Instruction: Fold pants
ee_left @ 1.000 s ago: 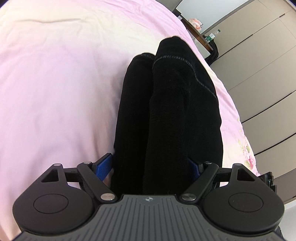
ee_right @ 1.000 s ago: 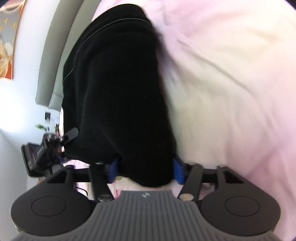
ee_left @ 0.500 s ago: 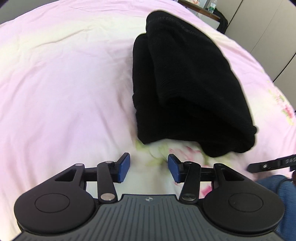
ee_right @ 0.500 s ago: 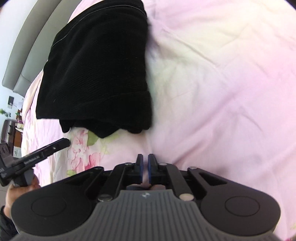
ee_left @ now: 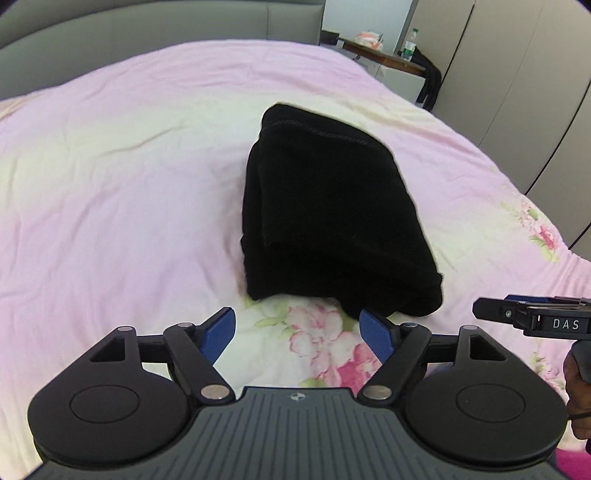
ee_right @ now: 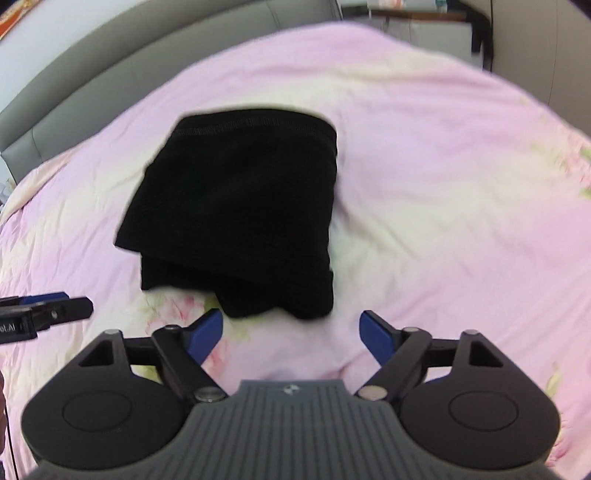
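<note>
Two grippers hover over the bed [ee_left: 110, 192], both with jaws spread wide and holding nothing. The black pants [ee_left: 332, 221] lie folded into a compact stack on the pink bedspread, just beyond the left gripper [ee_left: 297, 330], whose right blue pad sits close by the stack's near edge, apart from it as far as the angle lets me judge. In the right wrist view the pants [ee_right: 240, 206] lie ahead and slightly left of the right gripper [ee_right: 291, 332], the picture somewhat blurred. A pink flower print [ee_left: 325, 343] on the bedspread shows just nearer than the pants. Beyond the pants stands a grey padded headboard [ee_left: 147, 33]; right of it, a side table [ee_left: 380, 55] carries a bottle [ee_left: 408, 46]. The right gripper's side [ee_left: 532, 317] reads "DAS".
</note>
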The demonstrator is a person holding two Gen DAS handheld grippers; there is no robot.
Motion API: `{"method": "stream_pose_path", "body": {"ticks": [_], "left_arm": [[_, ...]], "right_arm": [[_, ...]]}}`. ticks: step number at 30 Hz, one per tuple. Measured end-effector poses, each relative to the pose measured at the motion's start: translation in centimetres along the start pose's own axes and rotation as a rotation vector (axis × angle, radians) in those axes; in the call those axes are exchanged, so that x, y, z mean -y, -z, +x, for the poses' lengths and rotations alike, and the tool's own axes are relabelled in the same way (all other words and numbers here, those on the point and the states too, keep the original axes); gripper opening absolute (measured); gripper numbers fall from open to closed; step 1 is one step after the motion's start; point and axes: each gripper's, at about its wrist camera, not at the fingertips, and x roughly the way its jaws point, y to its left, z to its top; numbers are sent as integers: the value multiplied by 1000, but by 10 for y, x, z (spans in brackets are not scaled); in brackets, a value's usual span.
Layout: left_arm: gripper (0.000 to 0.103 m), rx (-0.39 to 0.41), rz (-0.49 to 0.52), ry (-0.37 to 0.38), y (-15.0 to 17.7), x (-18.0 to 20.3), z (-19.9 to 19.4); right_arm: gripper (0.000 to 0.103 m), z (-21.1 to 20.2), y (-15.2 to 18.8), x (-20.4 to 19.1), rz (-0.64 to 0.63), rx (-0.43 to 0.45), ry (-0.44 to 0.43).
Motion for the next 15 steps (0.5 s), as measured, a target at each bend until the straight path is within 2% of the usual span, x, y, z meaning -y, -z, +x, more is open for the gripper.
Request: {"method": "stream_pose_path", "body": {"ticks": [7,9,10,15], "left_arm": [[93,32,7,-106,-20,31,-31],[97,63,11,-122,-24,38,-37],[103,84,14,-131,-25,41,-41],[103,141,4,-136,-30,51,-56]], "right_arm": [[98,-60,-10,-24,9,184,104],[98,-73,-10,-29,15,229,108],[98,-80,-10,-31,11,245,107],[98,-103,-7,-41,15,316,110]]}}
